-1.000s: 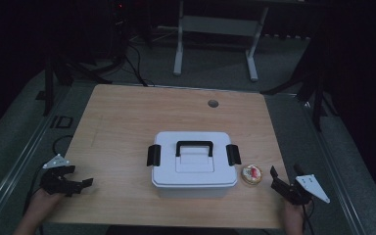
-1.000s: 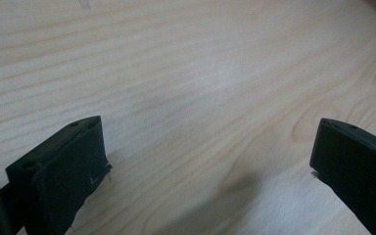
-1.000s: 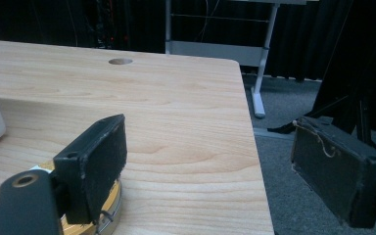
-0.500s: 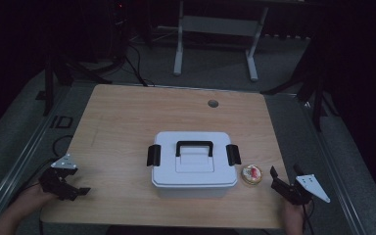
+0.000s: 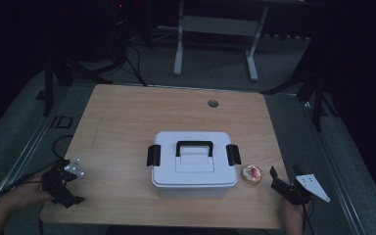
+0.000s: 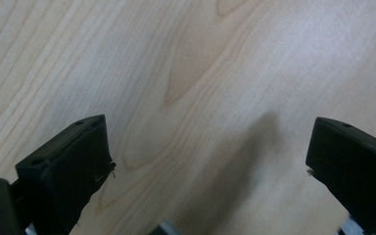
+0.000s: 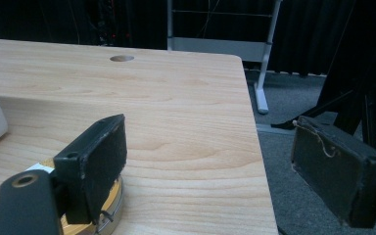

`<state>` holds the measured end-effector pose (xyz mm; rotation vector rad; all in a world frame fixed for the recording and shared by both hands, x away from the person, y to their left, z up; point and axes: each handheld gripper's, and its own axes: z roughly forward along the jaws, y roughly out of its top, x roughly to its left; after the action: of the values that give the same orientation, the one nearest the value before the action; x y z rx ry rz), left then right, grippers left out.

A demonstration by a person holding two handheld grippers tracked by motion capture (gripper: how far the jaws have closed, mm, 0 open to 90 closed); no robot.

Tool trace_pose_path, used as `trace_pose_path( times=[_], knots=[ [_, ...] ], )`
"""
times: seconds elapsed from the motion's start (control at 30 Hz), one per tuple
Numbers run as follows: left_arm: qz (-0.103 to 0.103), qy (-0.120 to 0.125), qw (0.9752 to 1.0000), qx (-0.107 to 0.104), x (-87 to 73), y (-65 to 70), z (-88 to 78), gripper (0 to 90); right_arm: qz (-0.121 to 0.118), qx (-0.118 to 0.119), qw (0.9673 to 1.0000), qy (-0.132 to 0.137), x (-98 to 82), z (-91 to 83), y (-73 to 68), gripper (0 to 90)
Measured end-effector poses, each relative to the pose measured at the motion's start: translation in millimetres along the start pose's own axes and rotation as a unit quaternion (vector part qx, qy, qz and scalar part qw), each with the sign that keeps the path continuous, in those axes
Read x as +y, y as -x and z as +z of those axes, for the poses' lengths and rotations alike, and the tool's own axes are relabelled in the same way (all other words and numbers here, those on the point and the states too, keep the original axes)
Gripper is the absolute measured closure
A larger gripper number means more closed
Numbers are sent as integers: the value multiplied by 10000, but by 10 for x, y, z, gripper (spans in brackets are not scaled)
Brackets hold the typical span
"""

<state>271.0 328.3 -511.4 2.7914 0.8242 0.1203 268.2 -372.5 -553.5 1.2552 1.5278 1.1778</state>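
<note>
One white box [image 5: 194, 164], one small round tin [image 5: 252, 175] (gold-rimmed), two grippers: left gripper [image 5: 64, 183], right gripper [image 5: 286, 185].

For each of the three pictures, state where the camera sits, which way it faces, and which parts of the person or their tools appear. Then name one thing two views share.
High view: above the near edge, looking down at the table and white storage box; both forearms and each hand-held gripper enter below.
Left gripper view: on the left hand-held gripper, facing bare wood.
Right gripper view: on the right hand-held gripper, facing across the table.
Shared: the small round tin.

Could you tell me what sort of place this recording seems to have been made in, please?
Probably a lab or studio set up for recording: a lone wooden table on grey carpet, dark curtains and stand legs around it, cables on the floor and a second desk's frame behind.
</note>
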Motion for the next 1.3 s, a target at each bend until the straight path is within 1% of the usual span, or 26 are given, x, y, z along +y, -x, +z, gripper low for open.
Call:
trace_pose_path(
  times=[0.07, 0.17, 0.2, 0.27, 0.3, 0.37, 0.43, 0.47, 0.5, 0.53, 0.57, 0.6, 0.67, 0.7, 0.73, 0.77, 0.83, 0.9, 0.97, 1.0, 1.03, 1.13, 1.17, 1.23, 1.27, 1.3],
  knots=[
    [94, -143, 9998, 54, 36, 11, -24, 19, -5, 1, 10000, -3, 0, 0, -1, 133],
    [230, -457, 9987, 6, 94, 43, -37, 19, -2, 4, 10000, -12, 0, 1, -1, 133],
    [256, -588, 9979, -24, 113, 56, -36, 19, -1, 5, 10000, -17, -1, 2, 0, 133],
    [351, -877, 9955, 22, 149, 82, -25, 19, 2, 7, 10000, -16, 0, 2, 0, 133],
    [351, -1046, 9939, 57, 169, 92, -15, 19, 2, 6, 10000, -15, -1, 2, 0, 133],
    [326, -1211, 9921, 73, 193, 101, -8, 19, -1, 9, 10000, -10, -1, 1, 1, 133],
    [115, -1305, 9914, -54, 220, 94, -4, 19, 7, 11, 10000, -12, -1, 0, 4, 133],
    [77, -1365, 9905, -122, 231, 101, -3, 19, 10, 8, 10000, -10, 0, -1, 5, 133],
    [137, -1487, 9887, -132, 240, 113, 2, 19, 15, 10, 10000, -9, -1, -1, 6, 133],
    [225, -1656, 9859, -64, 245, 132, 9, 19, 11, 6, 10000, -13, -1, -1, 7, 133],
    [258, -1808, 9832, -39, 246, 148, 22, 20, 4, 4, 10000, -17, -1, 0, 6, 133],
    [252, -1968, 9801, -64, 244, 152, 35, 21, -3, 9, 10000, -14, 0, 0, 5, 133],
    [100, -2145, 9765, -172, 241, 136, 45, 21, -8, 7, 10000, -15, 0, 0, 3, 133],
    [86, -2162, 9762, -146, 240, 127, 42, 21, -9, 9, 10000, -11, 0, -1, 4, 133],
    [64, -2129, 9770, -117, 242, 117, 30, 21, -1, 8, 10000, -9, 0, -2, 4, 133],
    [13, -2077, 9779, -225, 245, 102, 13, 21, 4, 10, 10000, -6, -1, -3, 6, 133],
    [40, -1939, 9806, -280, 257, 106, -24, 21, 12, 12, 10000, 0, -1, -3, 8, 133],
    [142, -1845, 9821, -339, 275, 121, -58, 21, 10, 3, 10000, -12, -1, -1, 6, 133],
    [273, -1819, 9826, -242, 297, 146, -80, 25, -6, 5, 10000, -19, -1, 0, 3, 133],
    [350, -1808, 9827, -198, 310, 162, -91, 50, -13, 1, 10000, -26, 0, 2, 1, 133],
    [403, -1774, 9832, -175, 325, 171, -104, 52, -16, 2, 10000, -26, 0, 1, 0, 133],
    [355, -1639, 9857, -186, 385, 173, -148, 52, -13, -3, 10000, -19, -1, 0, 3, 133],
    [328, -1636, 9857, -237, 407, 181, -163, 52, -2, 0, 10000, -19, -1, 0, 4, 133],
    [324, -1622, 9859, -265, 442, 191, -183, 52, 5, -2, 10000, -21, -1, 0, 5, 133],
    [325, -1623, 9856, -340, 465, 194, -198, 52, 2, -1, 10000, -22, -1, 1, 5, 134],
    [335, -1598, 9860, -350, 487, 202, -213, 52, 0, 0, 10000, -21, -1, 1, 5, 133]
  ],
)
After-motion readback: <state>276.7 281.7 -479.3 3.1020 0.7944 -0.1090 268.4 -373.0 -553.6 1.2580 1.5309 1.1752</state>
